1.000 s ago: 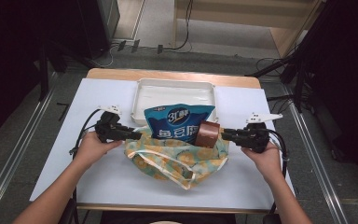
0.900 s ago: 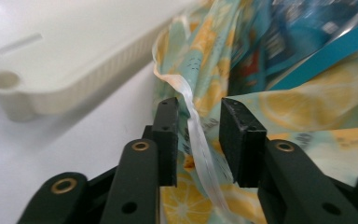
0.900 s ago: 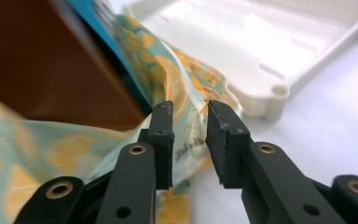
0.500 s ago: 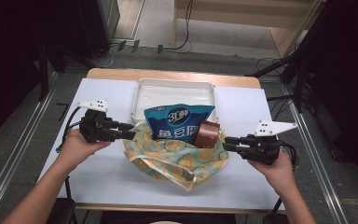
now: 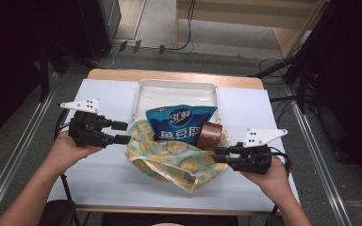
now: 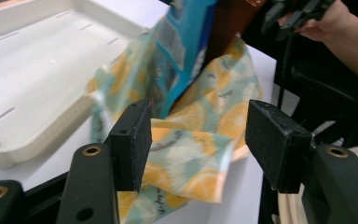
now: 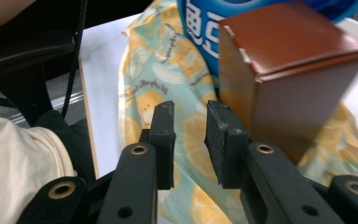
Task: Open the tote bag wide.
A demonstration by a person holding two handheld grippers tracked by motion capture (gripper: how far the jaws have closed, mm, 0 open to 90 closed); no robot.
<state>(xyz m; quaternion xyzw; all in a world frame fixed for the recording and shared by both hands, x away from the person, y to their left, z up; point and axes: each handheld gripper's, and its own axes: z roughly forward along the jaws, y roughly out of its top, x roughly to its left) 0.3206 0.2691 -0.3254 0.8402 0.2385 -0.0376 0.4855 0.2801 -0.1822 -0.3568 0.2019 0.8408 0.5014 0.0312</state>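
Left gripper (image 5: 120,132) gapes wide at the lemon-print cloth bag (image 5: 179,157); right gripper (image 5: 218,154) hovers nearly closed, empty. Best grab opposite rims evenly.

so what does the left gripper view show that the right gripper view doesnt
Left gripper view alone: the white tray beside the bag, the other hand far off, and the left claw with its jaws wide apart.

Right gripper view alone: the brown box seen whole with its closed top flap, and the right claw with its jaws narrowly apart.

Both: the lemon-print cloth bag and the blue snack packet standing in it.
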